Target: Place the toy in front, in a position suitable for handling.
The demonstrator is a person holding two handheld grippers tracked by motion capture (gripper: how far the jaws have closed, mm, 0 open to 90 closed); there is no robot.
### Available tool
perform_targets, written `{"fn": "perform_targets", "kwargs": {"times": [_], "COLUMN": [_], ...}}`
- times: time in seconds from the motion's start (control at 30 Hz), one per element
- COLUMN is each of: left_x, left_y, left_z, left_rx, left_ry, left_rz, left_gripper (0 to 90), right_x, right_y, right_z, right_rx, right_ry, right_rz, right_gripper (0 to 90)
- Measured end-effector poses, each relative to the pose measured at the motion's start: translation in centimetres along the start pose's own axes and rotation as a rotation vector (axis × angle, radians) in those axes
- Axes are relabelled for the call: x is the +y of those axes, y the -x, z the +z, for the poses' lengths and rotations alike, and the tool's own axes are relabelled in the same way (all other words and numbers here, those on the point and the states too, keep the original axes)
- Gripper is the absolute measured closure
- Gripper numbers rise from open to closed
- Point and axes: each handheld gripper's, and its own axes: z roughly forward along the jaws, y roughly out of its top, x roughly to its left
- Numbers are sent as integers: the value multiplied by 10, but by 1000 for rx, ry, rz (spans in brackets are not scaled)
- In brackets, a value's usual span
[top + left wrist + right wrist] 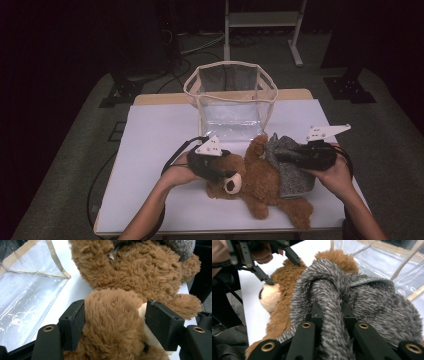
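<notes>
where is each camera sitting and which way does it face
High view: above the person's side of the table, looking forward and down; forearms, both hands, left gripper and right gripper show.
Left gripper view: rides the left gripper, looking along its jaws, which flank the bear's head.
Right gripper view: rides the right gripper, looking along its jaws, which pinch the grey cloth; the other hand and left gripper show farther off.
Shared: bear, clear bag, grey cloth.
</notes>
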Motion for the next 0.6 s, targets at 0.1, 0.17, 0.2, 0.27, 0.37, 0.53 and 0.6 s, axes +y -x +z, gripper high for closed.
{"fn": "perform_targets", "kwargs": {"times": [0.1,0.17,0.2,0.27,0.37,0.53,0.6], "left_x": [0,-1,-1,-3,-5,-9,-10], "left_y": [0,-1,-2,-3,-4,-7,-6], "left_z": [-2,-5,-7,-9,-12,-5,0], "left_rx": [3,21,24,20,16,4,-22], "left_ry": [0,1,5,8,-1,-10,-8], "left_rz": [15,21,13,10,7,-40,-52], "left_gripper": [312,256,232,222,201,155,155], "right_x": [-4,-8,-9,-13,-21,-29,-29], "right_y": [-5,-11,-14,-19,-25,-29,-28], "right_z": [15,20,20,18,14,9,10], "right_rx": [34,50,46,44,60,73,78], "right_ry": [-45,-45,-46,-47,-46,-31,-29], "right_rz": [-17,-26,-32,-41,-44,-44,-43], "right_gripper": [775,776,777,778,780,781,781]}}
